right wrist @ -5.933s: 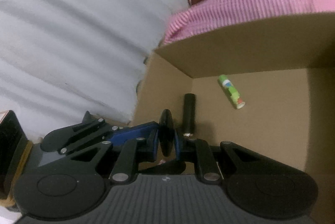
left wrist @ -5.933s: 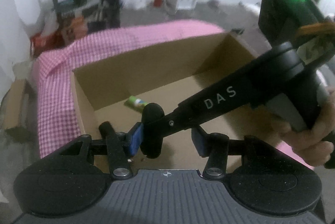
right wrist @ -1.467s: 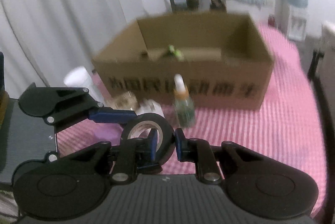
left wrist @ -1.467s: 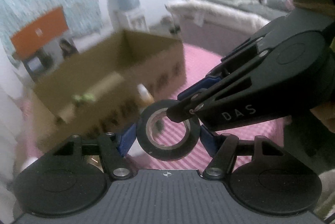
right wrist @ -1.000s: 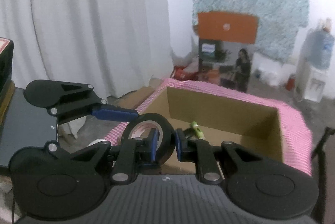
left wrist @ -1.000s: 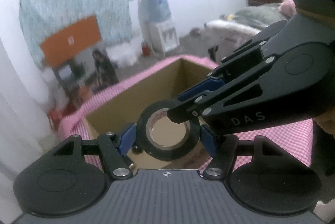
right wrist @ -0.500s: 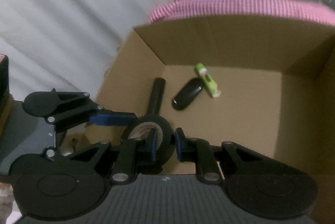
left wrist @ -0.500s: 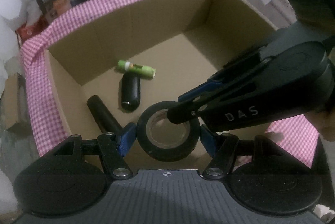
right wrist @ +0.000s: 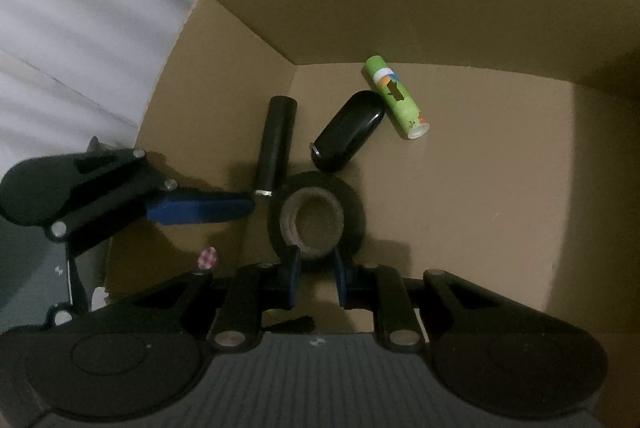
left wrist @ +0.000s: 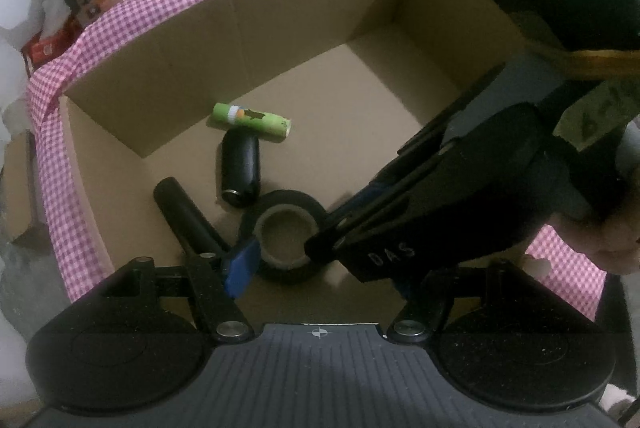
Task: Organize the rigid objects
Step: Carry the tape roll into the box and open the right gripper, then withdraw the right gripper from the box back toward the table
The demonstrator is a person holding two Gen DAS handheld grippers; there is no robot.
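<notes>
Black tape roll (right wrist: pixel 316 218), round with cardboard core, lies flat on floor of cardboard box (left wrist: pixel 280 11). Right gripper (right wrist: pixel 316 278) fingers pinch its near rim. Left gripper (left wrist: pixel 320 264) fingers apart, just widening, blue pad (left wrist: pixel 240 266) beside roll, no longer touching. Half second ago roll hung above floor. Glossy black case (right wrist: pixel 348 137), matte black tube (right wrist: pixel 276 143), green tube (right wrist: pixel 396 101) nearby. Left gripper's right finger hidden behind right gripper.

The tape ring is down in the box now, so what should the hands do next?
Probably open the right gripper and lift away. Its fingers pinch the tape roll, which seems to lie flat on the cardboard box floor beside the black case; the left gripper no longer presses it.
</notes>
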